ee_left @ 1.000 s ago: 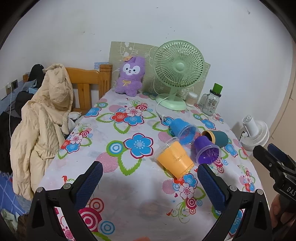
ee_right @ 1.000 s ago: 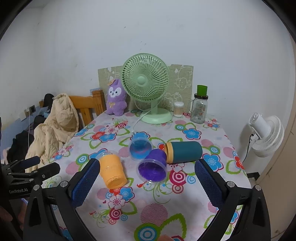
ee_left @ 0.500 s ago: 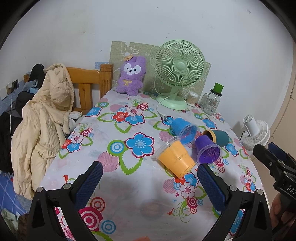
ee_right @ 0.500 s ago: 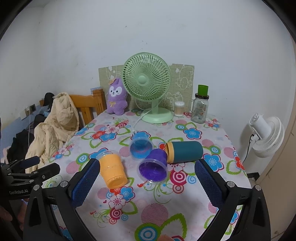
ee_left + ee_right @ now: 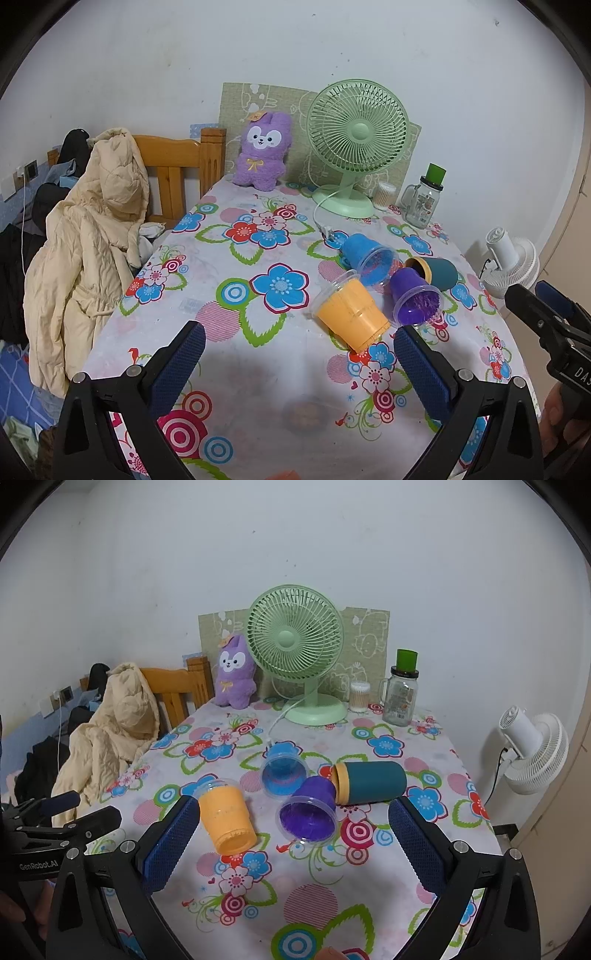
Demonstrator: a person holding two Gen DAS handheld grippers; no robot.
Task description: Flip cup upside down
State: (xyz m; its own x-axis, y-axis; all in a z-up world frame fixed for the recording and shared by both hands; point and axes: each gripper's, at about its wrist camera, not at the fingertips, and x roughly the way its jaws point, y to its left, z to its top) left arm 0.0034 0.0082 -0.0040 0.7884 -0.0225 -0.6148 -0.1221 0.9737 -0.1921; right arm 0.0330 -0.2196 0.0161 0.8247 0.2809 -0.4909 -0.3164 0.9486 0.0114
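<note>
Several cups lie on their sides on the flowered tablecloth (image 5: 369,886): an orange cup (image 5: 226,821), a blue cup (image 5: 282,774), a purple cup (image 5: 308,812) and a teal cup with an orange rim (image 5: 369,782). They also show in the left wrist view: orange (image 5: 349,314), blue (image 5: 367,253), purple (image 5: 415,295), teal (image 5: 436,271). My right gripper (image 5: 293,843) is open, low over the table, in front of the orange and purple cups. My left gripper (image 5: 297,363) is open and empty, left of the orange cup.
A green desk fan (image 5: 295,653), a purple plush toy (image 5: 233,679), a cotton swab jar (image 5: 359,696) and a glass jar with a green lid (image 5: 402,692) stand at the back. A wooden chair with a beige coat (image 5: 92,236) is left. A white floor fan (image 5: 532,749) is right.
Both grippers have drifted slightly; the view has barely shifted. The cups have not moved.
</note>
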